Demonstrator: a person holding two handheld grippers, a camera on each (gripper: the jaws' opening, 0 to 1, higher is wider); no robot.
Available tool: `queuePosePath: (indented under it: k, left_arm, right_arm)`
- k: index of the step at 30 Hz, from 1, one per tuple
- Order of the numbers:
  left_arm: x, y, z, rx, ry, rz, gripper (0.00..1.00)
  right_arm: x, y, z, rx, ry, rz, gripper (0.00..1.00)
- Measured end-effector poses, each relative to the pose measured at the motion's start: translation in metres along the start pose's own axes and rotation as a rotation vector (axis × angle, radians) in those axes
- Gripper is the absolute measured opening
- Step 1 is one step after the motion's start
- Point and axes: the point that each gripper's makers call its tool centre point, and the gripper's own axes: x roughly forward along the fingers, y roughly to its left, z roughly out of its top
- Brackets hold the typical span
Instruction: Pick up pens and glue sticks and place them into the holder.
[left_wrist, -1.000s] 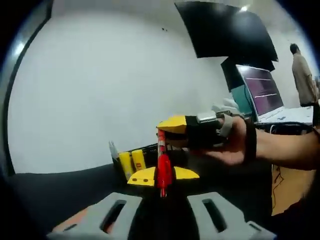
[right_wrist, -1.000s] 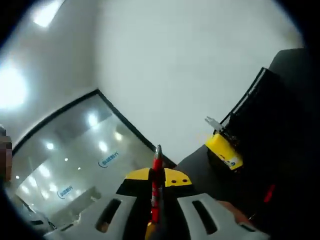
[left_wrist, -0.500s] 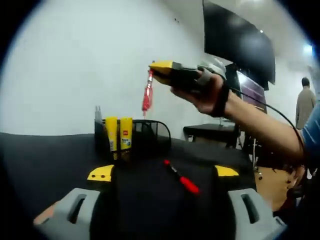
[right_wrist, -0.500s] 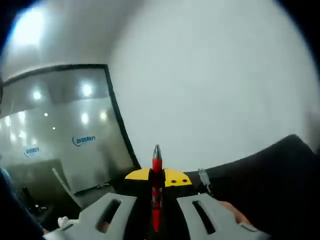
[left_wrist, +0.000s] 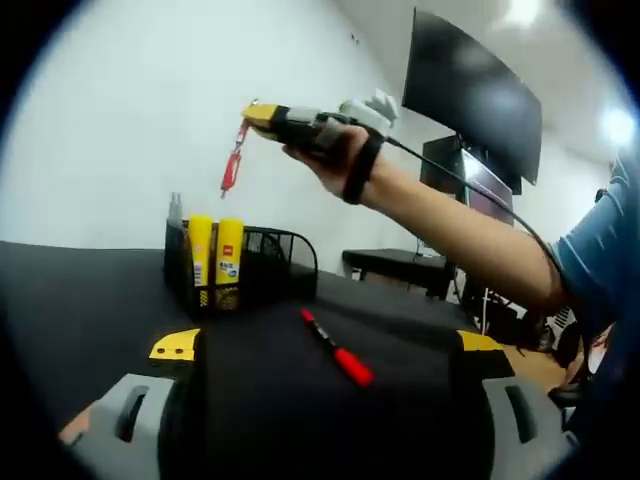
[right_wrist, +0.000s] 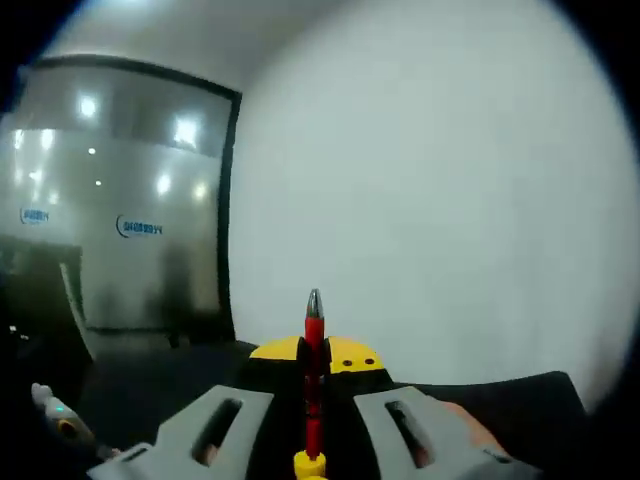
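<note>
In the left gripper view, my left gripper (left_wrist: 327, 343) stands wide open low over the black table (left_wrist: 90, 300). A red pen (left_wrist: 338, 352) lies on the table between its spread jaws. Behind stands a black mesh holder (left_wrist: 265, 262) with two yellow glue sticks (left_wrist: 215, 252) upright in it. Above the holder, a hand carries my right gripper (left_wrist: 256, 111), shut on a second red pen (left_wrist: 232, 170) that hangs tip-down. In the right gripper view, that red pen (right_wrist: 313, 380) stands between the closed yellow jaw tips of the right gripper (right_wrist: 313, 352).
A large dark screen (left_wrist: 470, 90) hangs on the wall at the right, with a lit laptop screen (left_wrist: 492, 188) and a dark side table (left_wrist: 400, 268) below it. The right gripper view faces a white wall (right_wrist: 430, 200) and a glass partition (right_wrist: 120, 220).
My left jaws, shut on a red pen a second ago, have opened wide. The right gripper has risen and moved left with a red pen, over the holder. Both views have swung.
</note>
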Motion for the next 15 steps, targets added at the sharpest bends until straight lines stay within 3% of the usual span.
queuePosePath:
  k: [7, 15]
  left_arm:
    - [-0.001, 0.002, 0.0, 0.005, -0.002, 0.01, 0.96]
    - [-0.001, 0.003, 0.0, -0.006, -0.005, 0.009, 0.96]
  right_arm:
    - [0.033, -0.015, -0.038, -0.07, 0.088, -0.015, 0.05]
    - [0.048, -0.035, -0.092, -0.101, 0.23, -0.052, 0.05]
